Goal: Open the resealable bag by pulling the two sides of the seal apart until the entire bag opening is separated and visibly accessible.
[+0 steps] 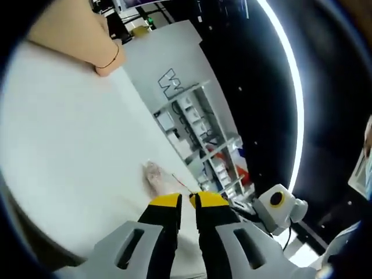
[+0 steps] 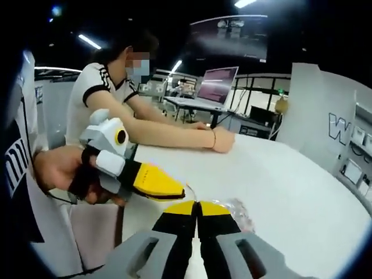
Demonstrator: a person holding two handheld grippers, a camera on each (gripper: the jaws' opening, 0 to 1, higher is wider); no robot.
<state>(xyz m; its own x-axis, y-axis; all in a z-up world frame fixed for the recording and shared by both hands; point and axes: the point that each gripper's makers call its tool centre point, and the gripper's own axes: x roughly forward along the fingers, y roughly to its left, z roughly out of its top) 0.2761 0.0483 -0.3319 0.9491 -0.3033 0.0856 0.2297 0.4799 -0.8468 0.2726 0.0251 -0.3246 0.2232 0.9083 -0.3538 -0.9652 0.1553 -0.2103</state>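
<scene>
In the left gripper view, the left gripper [image 1: 187,200] rises from the bottom edge, its yellow-tipped jaws drawn close with only a thin gap, pinching the near edge of the resealable bag [image 1: 154,174]. The bag is clear and crumpled, lying on the white desk [image 1: 70,145] just beyond the jaw tips. Far past the jaws, a person's forearm [image 1: 75,35] wearing a thin bracelet rests on the desk.

In the right gripper view, the right gripper [image 2: 197,204] comes up from the bottom, its jaws pressed almost together on the bag's [image 2: 238,210] edge; the clear plastic bunches just right of the tips. The left gripper [image 2: 156,181] reaches in from the left, held in a hand [image 2: 58,168], its yellow tip meeting the bag right beside the right jaws. Well beyond them, a seated person [image 2: 110,87] rests an arm on the desk [image 2: 279,174], and an open laptop [image 2: 216,84] stands farther back.
</scene>
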